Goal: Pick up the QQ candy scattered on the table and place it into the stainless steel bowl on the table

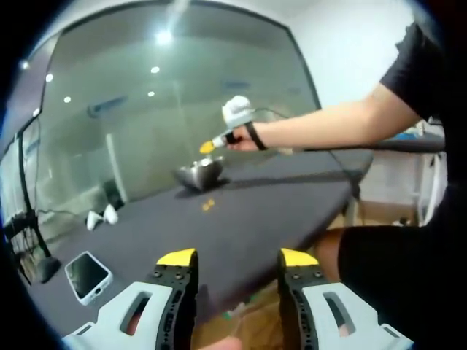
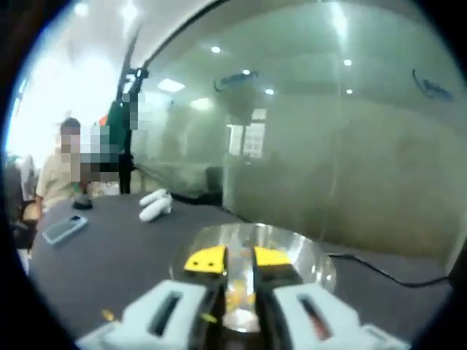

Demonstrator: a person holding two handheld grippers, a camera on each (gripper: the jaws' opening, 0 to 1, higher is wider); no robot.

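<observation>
The stainless steel bowl (image 1: 198, 173) stands far back on the dark table (image 1: 241, 226). A person's hand holds my right gripper (image 1: 216, 143) just above it. Two orange QQ candies (image 1: 208, 205) lie on the table a little in front of the bowl. My left gripper (image 1: 237, 259) hovers open near the table's front edge with nothing between its jaws. In the right gripper view, my right gripper (image 2: 239, 259) is over the bowl (image 2: 306, 255), its jaws drawn close on a small orange QQ candy (image 2: 238, 292). Another candy (image 2: 108, 315) lies on the table at lower left.
A white phone (image 1: 87, 275) (image 2: 64, 228) lies near the table's left side. Two white controllers (image 1: 102, 216) (image 2: 155, 204) rest further back. A black cable (image 2: 379, 273) runs across the table past the bowl. A glass wall stands behind. A person (image 2: 55, 182) is at far left.
</observation>
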